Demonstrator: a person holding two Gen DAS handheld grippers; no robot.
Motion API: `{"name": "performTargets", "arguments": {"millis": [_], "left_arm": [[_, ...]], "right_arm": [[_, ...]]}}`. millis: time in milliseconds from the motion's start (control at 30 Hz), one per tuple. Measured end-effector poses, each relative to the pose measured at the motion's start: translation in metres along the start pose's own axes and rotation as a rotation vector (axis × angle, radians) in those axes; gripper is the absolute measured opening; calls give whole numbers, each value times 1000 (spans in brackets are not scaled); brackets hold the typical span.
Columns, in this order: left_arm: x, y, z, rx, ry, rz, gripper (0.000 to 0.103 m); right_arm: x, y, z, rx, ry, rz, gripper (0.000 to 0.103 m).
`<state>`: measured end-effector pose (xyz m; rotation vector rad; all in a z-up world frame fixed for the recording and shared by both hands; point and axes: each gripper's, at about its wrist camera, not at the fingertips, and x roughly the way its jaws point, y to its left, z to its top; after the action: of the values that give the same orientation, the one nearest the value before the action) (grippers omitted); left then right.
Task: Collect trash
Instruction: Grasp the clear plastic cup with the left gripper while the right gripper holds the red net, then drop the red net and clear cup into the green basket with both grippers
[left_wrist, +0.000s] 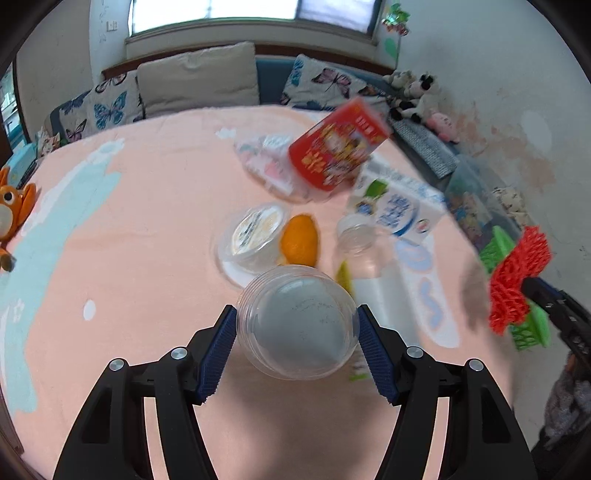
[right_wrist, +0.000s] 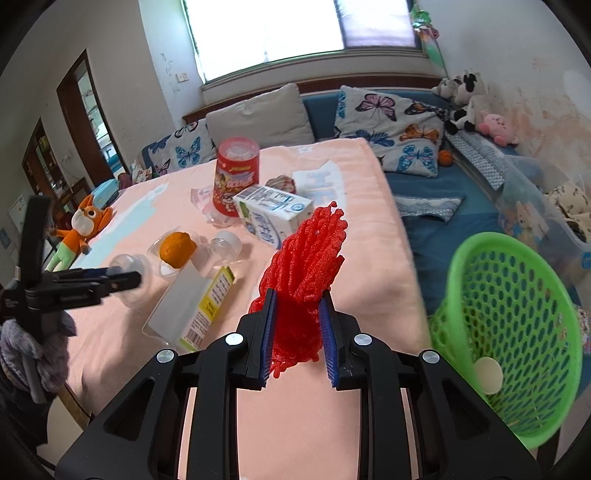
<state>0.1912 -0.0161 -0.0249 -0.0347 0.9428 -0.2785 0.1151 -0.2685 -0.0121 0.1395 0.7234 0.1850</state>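
My left gripper is shut on a clear plastic cup and holds it above the pink table cloth. It shows from the side in the right wrist view. My right gripper is shut on a red foam fruit net, held above the table's right side, left of a green mesh basket with a paper cup inside. In the left wrist view the net hides most of the basket.
On the table lie a red snack can, a milk carton, an orange peel in a clear tub, a small clear jar, a flat yellow-white wrapper and an orange plush toy. A blue sofa with cushions stands behind.
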Motion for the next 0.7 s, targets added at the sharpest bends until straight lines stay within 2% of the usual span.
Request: {"name": "performTargets", "arguments": {"millis": [300, 700], "left_arm": [[-31, -60, 11, 97, -34, -112, 63], [-13, -169, 35, 239, -13, -213, 63]], "right_arm": [[-39, -43, -5, 53, -50, -94, 24], [-62, -129, -18, 154, -34, -265, 24]]}}
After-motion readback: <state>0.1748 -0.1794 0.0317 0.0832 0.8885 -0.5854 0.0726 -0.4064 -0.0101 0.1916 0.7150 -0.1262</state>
